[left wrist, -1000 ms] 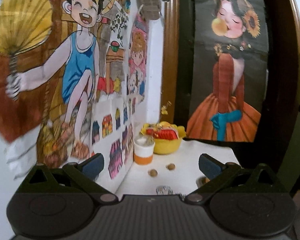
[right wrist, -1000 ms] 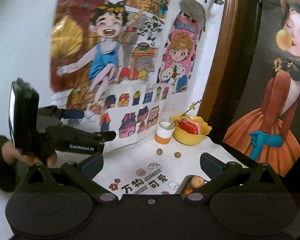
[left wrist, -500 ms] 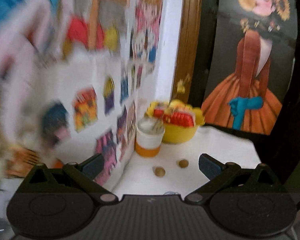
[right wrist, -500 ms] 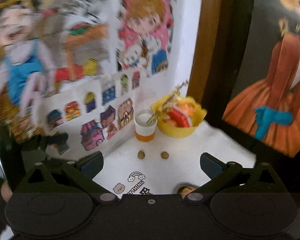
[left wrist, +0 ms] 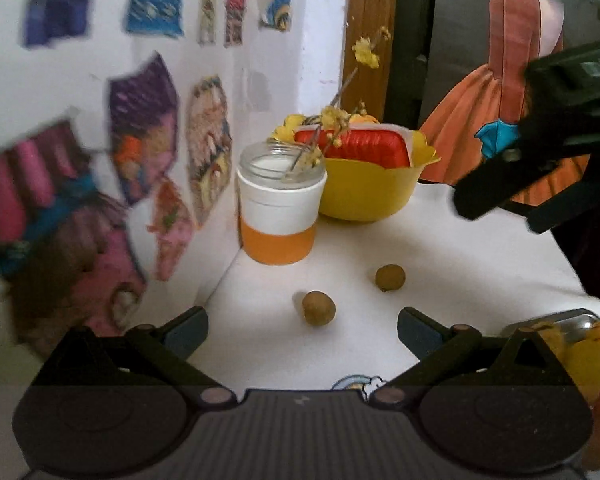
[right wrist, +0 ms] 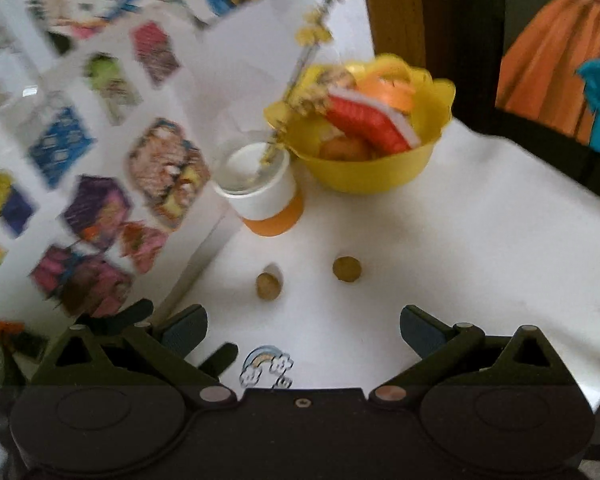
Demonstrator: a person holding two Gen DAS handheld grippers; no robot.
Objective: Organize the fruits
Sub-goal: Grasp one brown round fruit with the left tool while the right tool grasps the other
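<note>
1. The left gripper is seen nearest in its own view, its jaws spread wide and nothing held between them; it hangs over the white table.
2. The right gripper is likewise shown with jaws spread and empty, over the same table; a rainbow sticker is printed on the cloth just beyond its body.
3. At the lower right edge of the left view, a metal tray is partly seen with orange and yellow fruit-like shapes beside it; they are too cropped and blurred to be named with any certainty.
4. Two small brown fruits are found on the table ahead of both grippers: the near fruit lies just beyond the left gripper's open jaws, and the far fruit lies near it, to the right and apart from it.
5. Farther back, a jar with a white upper band and orange base is stood upright by the wall, a sprig of yellow flowers leaning out of it.
6. Just beside the jar, a yellow bowl is set, filled with a red-and-white packet and orange items.
7. Cartoon posters are pasted on the wall at left.
</note>
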